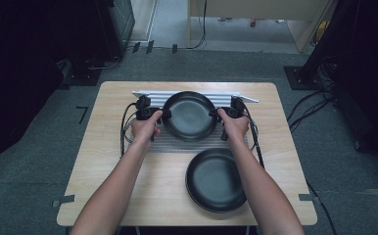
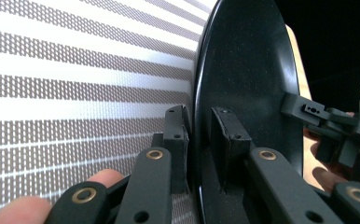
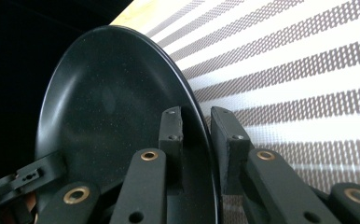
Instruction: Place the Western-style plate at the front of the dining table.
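L tool (image 1: 163, 114) & R tool (image 1: 214, 113) clamped on black plate (image 1: 189, 116) rim

- You are working in a lab or recording room, not a kitchen or home.
- The counter (image 1: 104, 171) is a small light-wood top standing alone on grey carpet (image 1: 25, 166).
- Black cables (image 1: 314, 105) run loose across the carpet to dark equipment stands (image 1: 299, 76) at the right.
- Tape marks (image 1: 82, 111) are fixed to the carpet beside the counter.
- Dark screens or curtains (image 1: 25, 63) close off both sides.
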`<state>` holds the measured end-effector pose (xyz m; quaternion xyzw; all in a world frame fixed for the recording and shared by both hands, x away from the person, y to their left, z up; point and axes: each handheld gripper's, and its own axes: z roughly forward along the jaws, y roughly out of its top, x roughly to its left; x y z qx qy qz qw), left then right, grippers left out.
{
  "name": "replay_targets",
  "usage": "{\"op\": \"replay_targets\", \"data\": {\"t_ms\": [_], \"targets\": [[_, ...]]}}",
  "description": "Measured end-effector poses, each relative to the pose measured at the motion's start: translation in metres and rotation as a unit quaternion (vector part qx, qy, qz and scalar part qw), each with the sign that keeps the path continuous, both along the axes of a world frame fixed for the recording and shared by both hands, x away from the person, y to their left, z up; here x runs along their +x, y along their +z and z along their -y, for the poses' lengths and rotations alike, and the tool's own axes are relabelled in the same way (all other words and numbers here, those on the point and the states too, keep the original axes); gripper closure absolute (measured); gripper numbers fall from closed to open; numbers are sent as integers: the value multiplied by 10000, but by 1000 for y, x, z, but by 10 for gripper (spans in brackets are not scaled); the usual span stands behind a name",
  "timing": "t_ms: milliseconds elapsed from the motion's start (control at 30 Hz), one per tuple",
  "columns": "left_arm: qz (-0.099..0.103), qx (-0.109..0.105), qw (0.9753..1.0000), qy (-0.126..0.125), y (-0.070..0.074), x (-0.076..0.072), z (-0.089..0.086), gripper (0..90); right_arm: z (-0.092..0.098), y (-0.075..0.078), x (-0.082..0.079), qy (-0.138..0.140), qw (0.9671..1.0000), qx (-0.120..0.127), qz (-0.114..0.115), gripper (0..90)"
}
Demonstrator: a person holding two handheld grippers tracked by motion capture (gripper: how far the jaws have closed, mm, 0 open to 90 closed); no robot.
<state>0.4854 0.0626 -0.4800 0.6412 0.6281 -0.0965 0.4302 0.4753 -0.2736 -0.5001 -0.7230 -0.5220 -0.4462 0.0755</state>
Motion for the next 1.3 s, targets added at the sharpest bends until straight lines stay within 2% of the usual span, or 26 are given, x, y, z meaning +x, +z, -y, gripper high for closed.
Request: {"op": "replay_targets", "data": {"t_ms": [200,367,500,667,733,800,867,967,1033,1167,1300], "targets": [[-77,203,9997,128,-11,7,7,752,-2,-9,7,-128,9998,-135,-40,746],[-110,229,9996,151,-15,10,9,746,-2,-16,9,-181,9996,-206,-63,750],[-44,325,9993,186,-14,12,10,737,-5,-17,10,-226,9994,-247,14,748],[-40,380,9989,261,-19,12,11,719,-10,-17,9,-231,9982,-521,165,751],[-39,389,9989,263,-20,11,10,715,-10,-17,9,-221,9980,-560,194,751],[-43,420,9988,262,-22,11,10,700,-13,-16,8,-151,9967,-722,333,754],[-15,508,9985,223,-26,10,10,683,-14,-16,8,-116,9962,-785,369,760],[50,466,9986,227,-27,8,9,684,-15,-15,7,-78,9955,-866,389,760],[78,520,9984,225,-27,8,10,677,-15,-14,6,-31,9949,-923,409,759],[151,790,9965,230,-23,5,16,653,-15,-13,6,50,9947,-947,387,760],[273,993,9945,188,-22,4,18,634,-14,-12,5,157,9931,-1066,463,766]]}}
